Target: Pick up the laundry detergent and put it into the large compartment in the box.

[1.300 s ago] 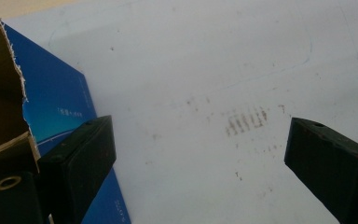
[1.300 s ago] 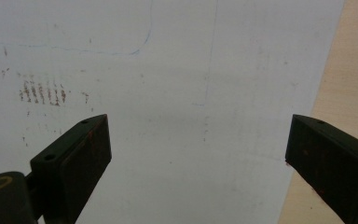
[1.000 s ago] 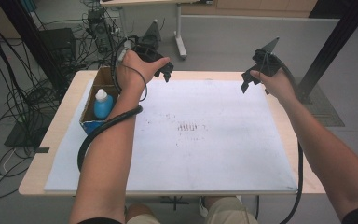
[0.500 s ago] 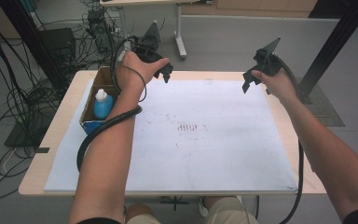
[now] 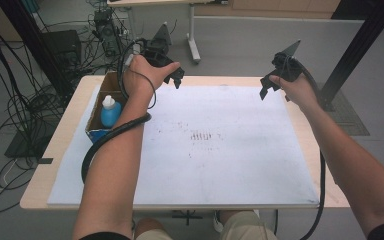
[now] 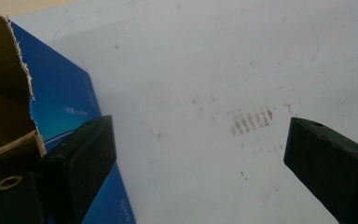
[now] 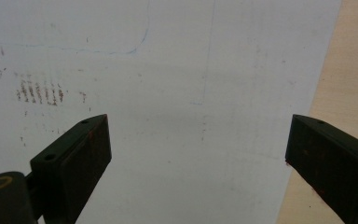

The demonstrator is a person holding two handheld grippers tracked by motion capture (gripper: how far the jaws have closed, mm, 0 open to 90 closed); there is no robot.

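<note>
Small white print on the blue box [image 6: 70,116] is too blurred to read

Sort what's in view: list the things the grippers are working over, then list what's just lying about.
In hand:
left gripper, jaws open
right gripper, jaws open
white sheet with brown smudges
cardboard box holding a blue bottle

Lying about:
cables on the floor
far table's legs

You get soft, even light in the high view, with no hard shadows on the white sheet [image 5: 230,150]. Both gripper views are dim and greyish. Their near jaws look blurred.
</note>
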